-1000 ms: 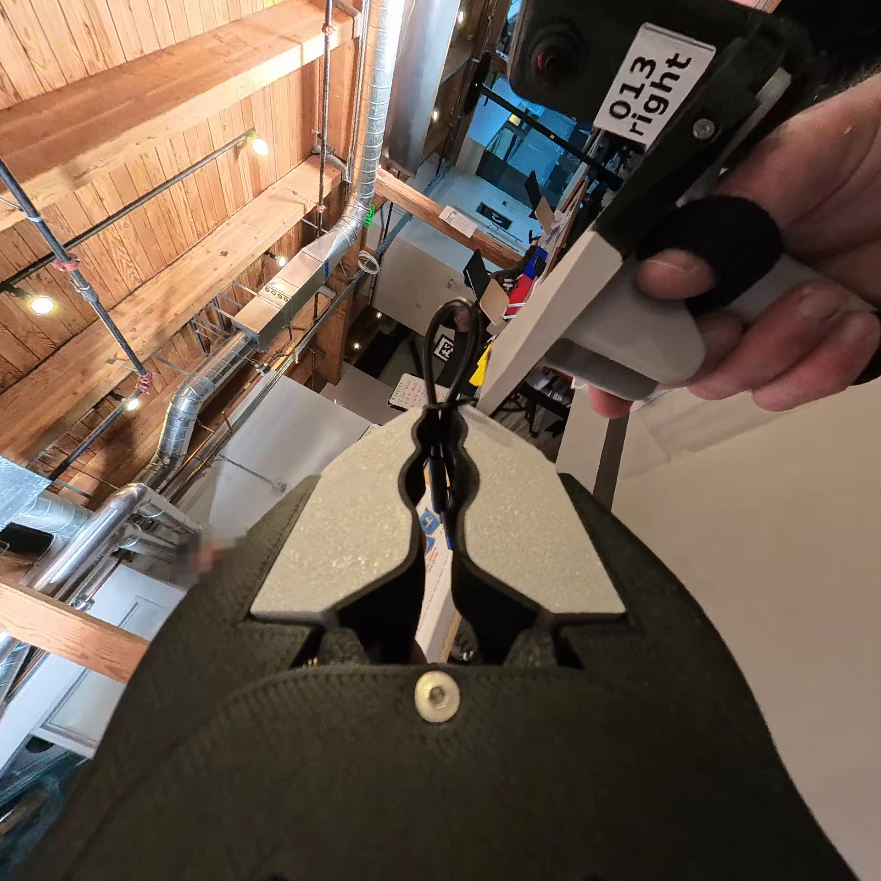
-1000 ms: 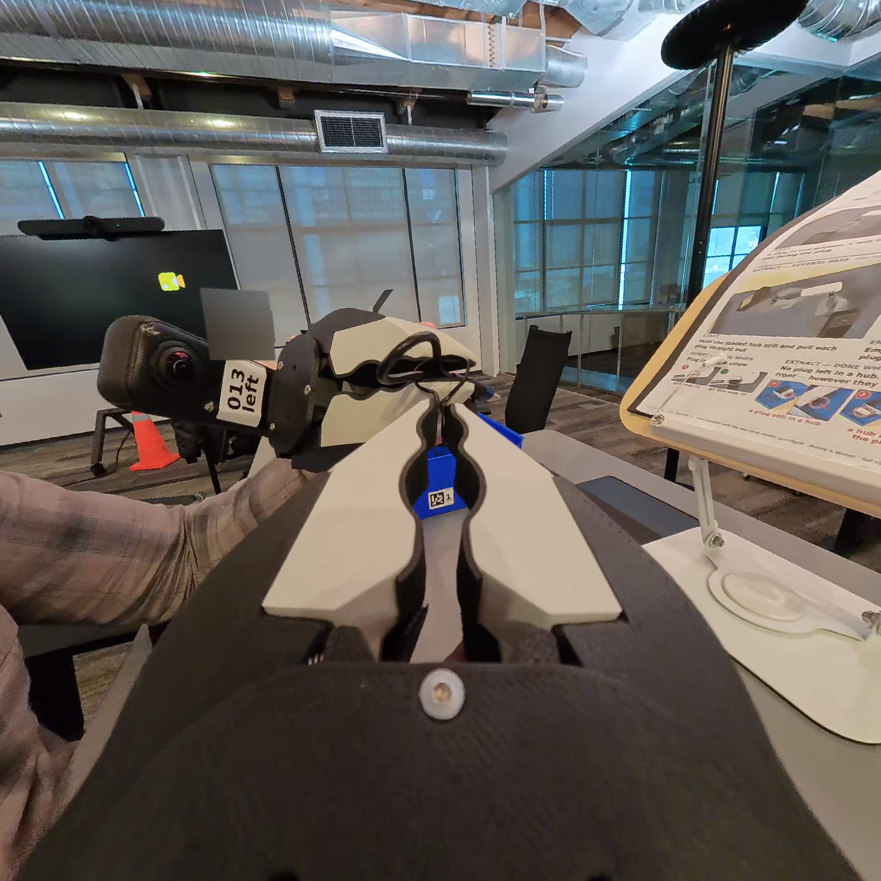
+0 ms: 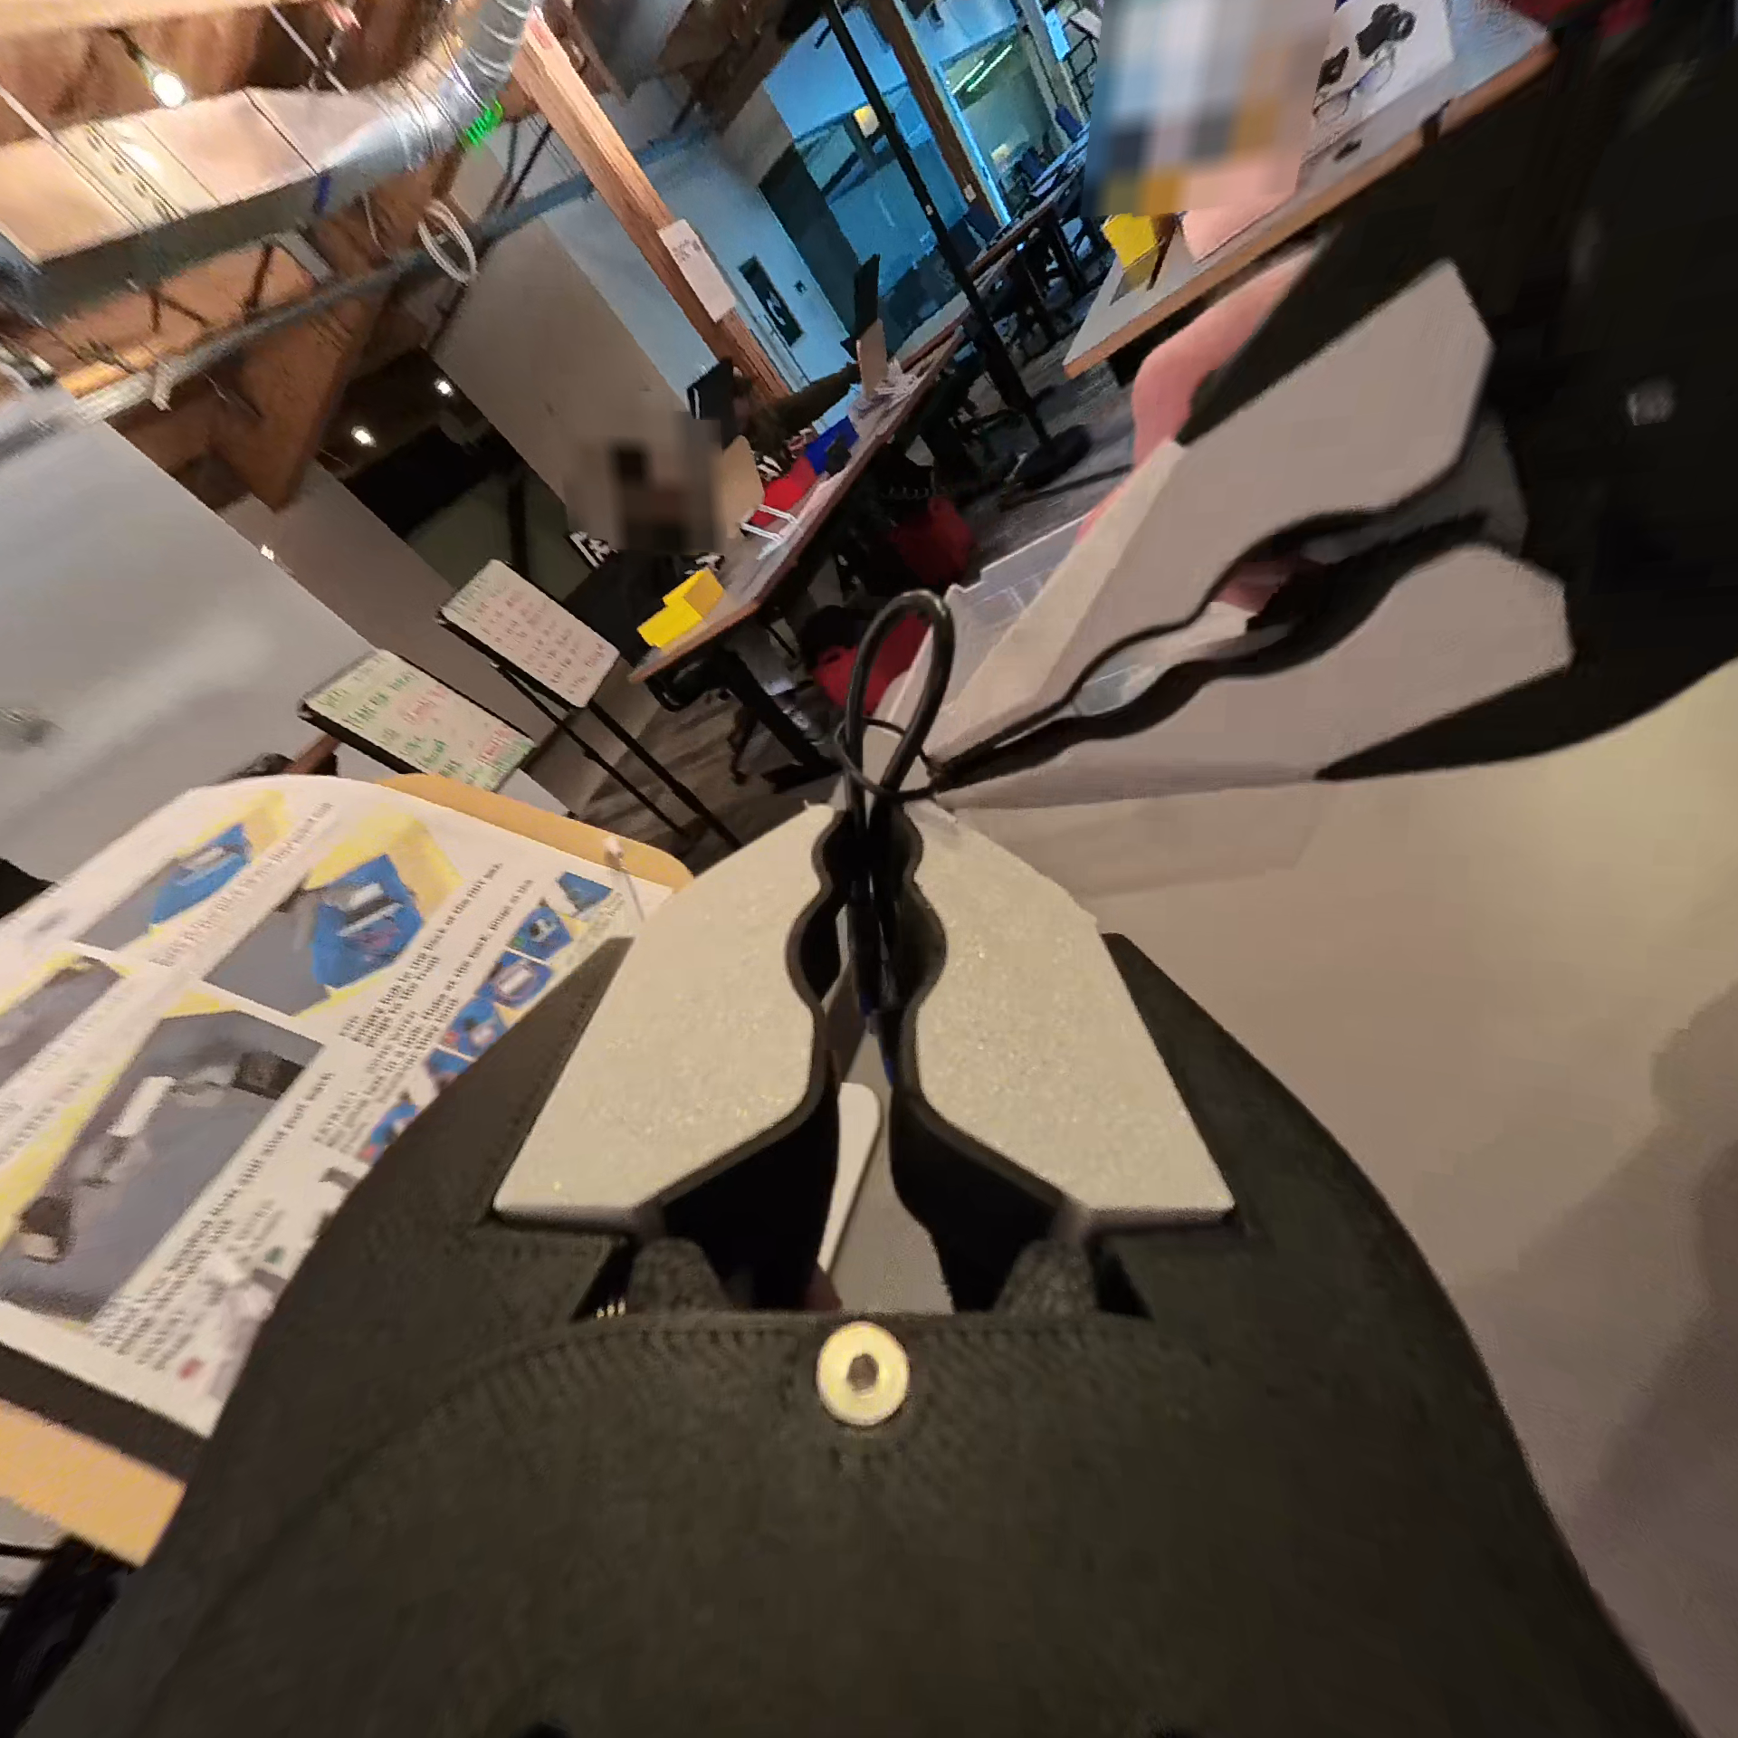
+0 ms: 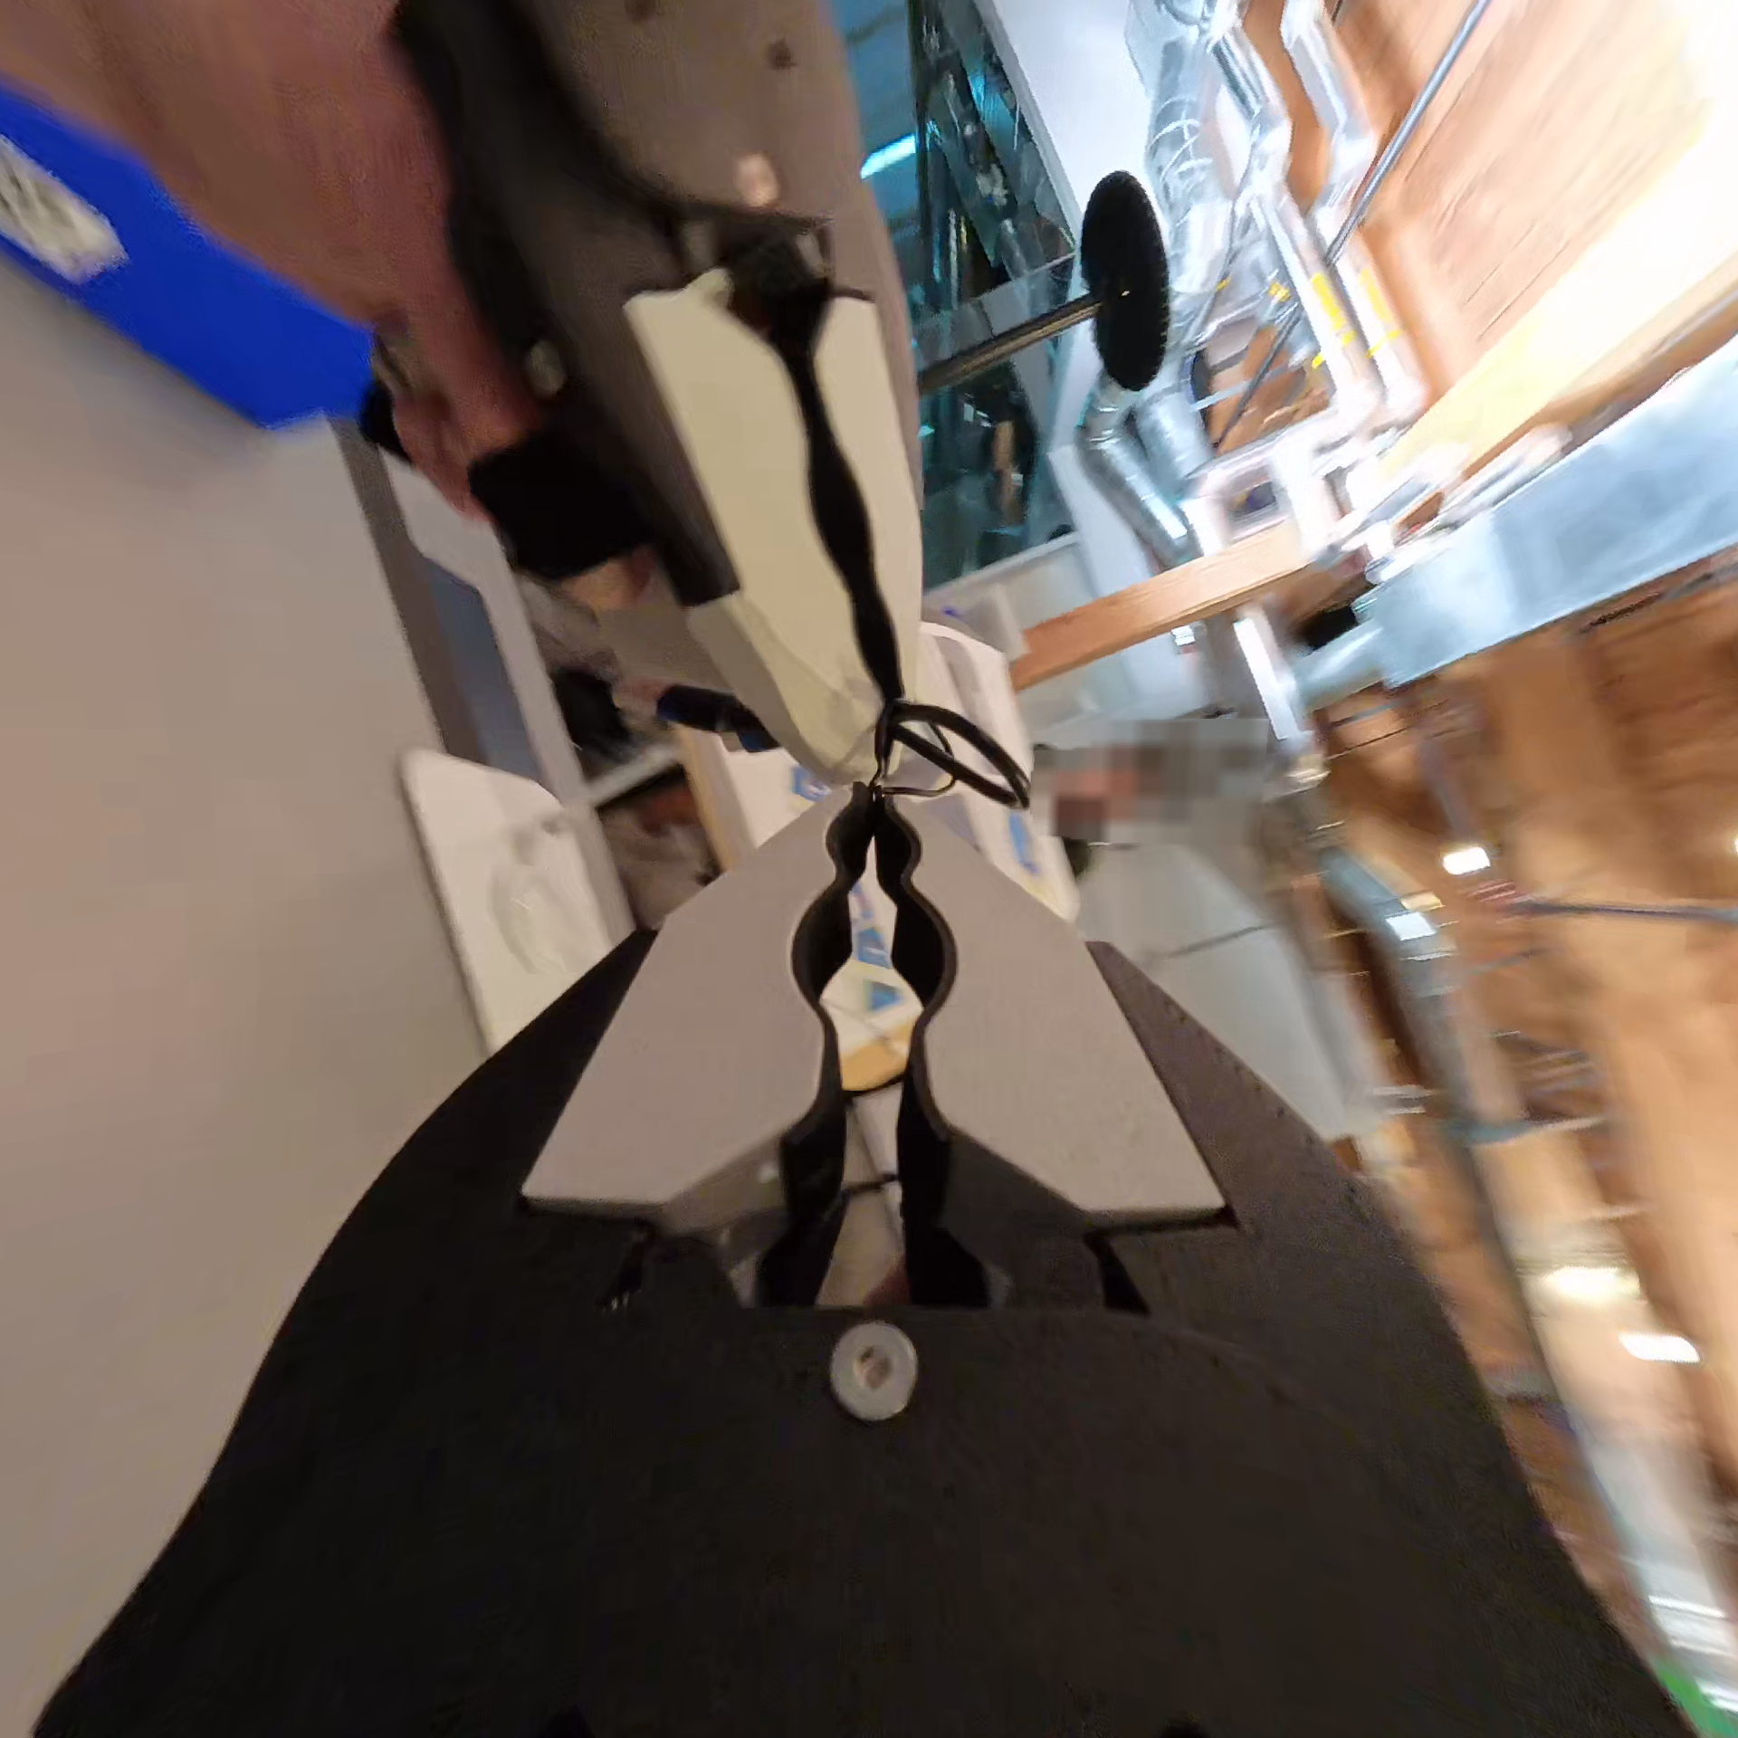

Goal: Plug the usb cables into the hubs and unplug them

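I am in an open workshop-like lab. Overhead I see wood beams (image 3: 602, 160) and bare metal ducts (image 4: 1147, 442). Long worktables (image 3: 790, 555) carry yellow bins (image 3: 679, 607) and red bins (image 3: 785, 489). Whiteboards (image 3: 527, 632) stand on the floor, and an instruction sheet (image 3: 216, 1016) sits beside me.

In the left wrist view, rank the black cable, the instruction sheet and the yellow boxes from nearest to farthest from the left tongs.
1. Black cable: pinched at the tips of the left tongs.
2. Instruction sheet: close by on the left.
3. Yellow boxes: on a table far behind, left of centre.
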`<state>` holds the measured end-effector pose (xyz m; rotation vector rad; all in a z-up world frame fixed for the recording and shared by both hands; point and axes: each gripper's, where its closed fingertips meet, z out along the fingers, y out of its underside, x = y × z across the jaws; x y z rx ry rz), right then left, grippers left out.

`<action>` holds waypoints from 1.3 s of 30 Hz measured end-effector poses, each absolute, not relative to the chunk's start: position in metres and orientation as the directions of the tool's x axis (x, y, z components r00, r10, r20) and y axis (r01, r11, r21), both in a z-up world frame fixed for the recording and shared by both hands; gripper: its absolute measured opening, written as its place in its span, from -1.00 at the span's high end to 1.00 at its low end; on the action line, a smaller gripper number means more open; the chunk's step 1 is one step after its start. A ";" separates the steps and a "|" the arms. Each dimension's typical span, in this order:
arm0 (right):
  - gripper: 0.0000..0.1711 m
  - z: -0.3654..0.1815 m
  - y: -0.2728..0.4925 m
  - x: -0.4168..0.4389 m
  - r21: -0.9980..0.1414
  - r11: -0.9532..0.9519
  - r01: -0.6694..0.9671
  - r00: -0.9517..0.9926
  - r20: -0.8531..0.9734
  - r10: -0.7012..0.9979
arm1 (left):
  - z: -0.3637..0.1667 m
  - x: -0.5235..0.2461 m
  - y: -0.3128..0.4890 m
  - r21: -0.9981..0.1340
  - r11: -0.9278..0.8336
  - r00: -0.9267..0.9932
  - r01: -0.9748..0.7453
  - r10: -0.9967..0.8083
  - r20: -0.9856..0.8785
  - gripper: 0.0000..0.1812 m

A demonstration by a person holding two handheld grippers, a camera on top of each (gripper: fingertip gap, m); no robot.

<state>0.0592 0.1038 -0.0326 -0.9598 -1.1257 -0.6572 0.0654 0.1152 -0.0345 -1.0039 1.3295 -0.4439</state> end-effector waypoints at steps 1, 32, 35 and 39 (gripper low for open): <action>1.00 -0.033 0.105 0.060 -0.186 0.437 0.880 0.232 0.971 -0.054 | -0.036 0.066 0.116 -0.824 0.504 0.235 -0.260 -0.794 -0.560 0.93; 0.74 -0.067 0.107 0.082 -0.151 0.472 0.868 0.102 0.987 0.128 | -0.070 0.085 0.134 -0.959 0.214 0.202 -0.184 -0.947 -0.250 0.93; 0.64 -0.067 0.101 0.079 -0.622 0.376 0.686 0.444 0.768 0.461 | -0.063 0.086 0.130 -0.914 0.355 0.241 -0.196 -0.886 -0.396 0.93; 0.54 -0.054 0.100 0.081 -0.969 0.127 0.213 0.659 0.238 0.713 | -0.054 0.087 0.120 -0.828 0.519 0.268 -0.213 -0.784 -0.560 0.93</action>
